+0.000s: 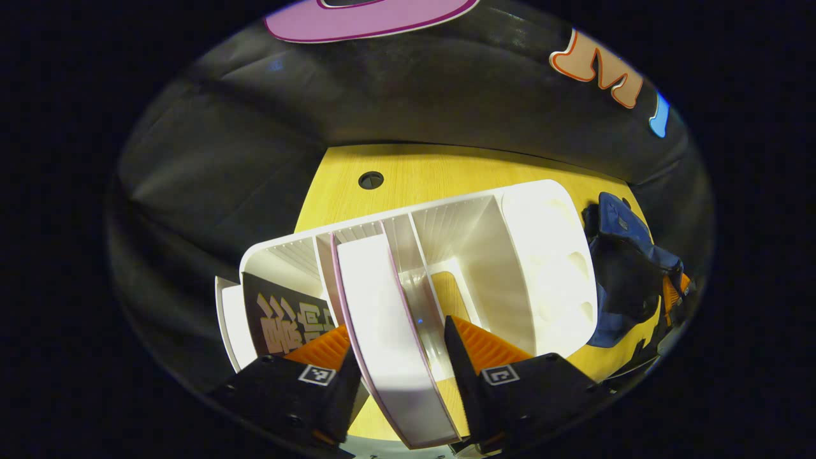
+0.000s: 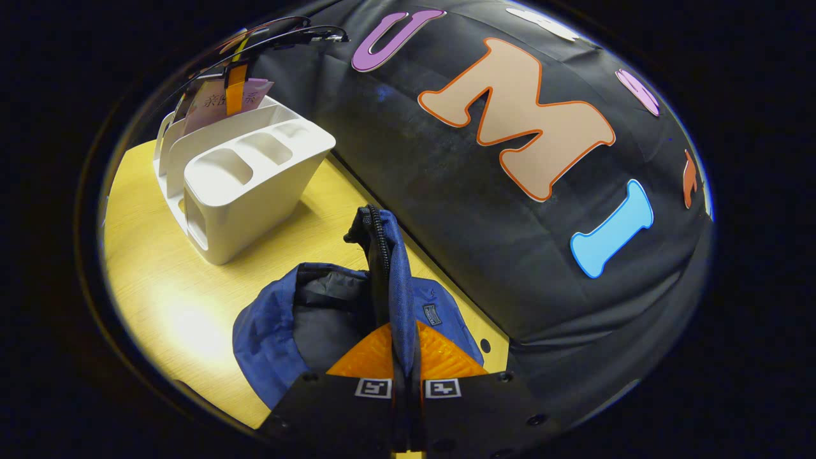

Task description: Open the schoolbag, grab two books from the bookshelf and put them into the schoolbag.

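In the left gripper view, the left tool point(image 1: 398, 347) has its fingers spread to either side of a white book point(image 1: 389, 325) with a pink edge; whether they press on it is hard to tell. The book stands in the white bookshelf point(image 1: 548, 255) on the yellow counter point(image 1: 414, 172), and a dark-covered book point(image 1: 287, 315) leans in the slot beside it. The schoolbag point(image 1: 628, 274) lies just past the shelf's end.

The right gripper view shows what that one misses: the right tool point(image 2: 406, 357) is clamped together on the blue schoolbag's zipper edge point(image 2: 382, 255), holding it upright, the bag's dark inside point(image 2: 325, 312) open. Farther off, the other tool reaches into the shelf point(image 2: 248, 185) from above.
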A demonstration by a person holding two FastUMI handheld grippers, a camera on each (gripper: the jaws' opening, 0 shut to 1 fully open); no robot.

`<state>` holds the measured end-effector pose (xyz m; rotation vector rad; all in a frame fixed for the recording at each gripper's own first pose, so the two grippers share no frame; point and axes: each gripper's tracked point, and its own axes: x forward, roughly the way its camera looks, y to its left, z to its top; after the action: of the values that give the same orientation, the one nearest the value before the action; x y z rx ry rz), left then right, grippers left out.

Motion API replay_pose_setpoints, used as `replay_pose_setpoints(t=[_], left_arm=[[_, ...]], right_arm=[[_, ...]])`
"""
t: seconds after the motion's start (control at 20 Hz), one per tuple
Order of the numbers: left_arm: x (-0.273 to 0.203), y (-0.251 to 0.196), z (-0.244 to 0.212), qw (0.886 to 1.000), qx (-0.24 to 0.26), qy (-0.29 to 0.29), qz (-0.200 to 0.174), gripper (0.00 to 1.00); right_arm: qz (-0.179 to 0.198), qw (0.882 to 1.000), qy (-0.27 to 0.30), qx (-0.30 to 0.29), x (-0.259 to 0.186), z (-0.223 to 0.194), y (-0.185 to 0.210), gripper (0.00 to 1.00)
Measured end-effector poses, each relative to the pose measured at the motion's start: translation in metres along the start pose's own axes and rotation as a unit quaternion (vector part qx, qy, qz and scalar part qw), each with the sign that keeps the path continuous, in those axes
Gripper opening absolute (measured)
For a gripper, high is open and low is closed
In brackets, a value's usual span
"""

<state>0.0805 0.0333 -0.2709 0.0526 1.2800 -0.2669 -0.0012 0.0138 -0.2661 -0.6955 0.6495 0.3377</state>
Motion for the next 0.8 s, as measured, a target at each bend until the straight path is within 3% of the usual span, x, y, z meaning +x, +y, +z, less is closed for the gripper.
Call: replay_pose_setpoints(t=[0.05,0.15,0.35,0.5,0.8], left_arm=[[-0.005,0.006,0.000,1.000,0.002,0.004,0.007,0.51],[0.002,0.003,-0.005,1.000,-0.004,0.011,0.003,0.43],[0.001,0.004,-0.012,1.000,-0.013,0.026,0.007,0.41],[-0.006,0.003,-0.007,1.000,-0.031,0.003,0.005,0.37],[-0.043,0.001,0.007,0.998,-0.001,-0.056,0.015,0.34]], right_arm=[[0.000,1.000,0.000,0.000,0.000,-0.001,0.000,0.05],[0.001,1.000,-0.001,0.001,0.000,-0.001,0.001,0.05],[0.004,1.000,0.000,0.001,0.001,-0.002,0.004,0.05],[0.004,1.000,0.000,-0.001,0.001,-0.002,0.006,0.05],[0.010,1.000,-0.003,-0.003,0.004,-0.001,0.010,0.05]])
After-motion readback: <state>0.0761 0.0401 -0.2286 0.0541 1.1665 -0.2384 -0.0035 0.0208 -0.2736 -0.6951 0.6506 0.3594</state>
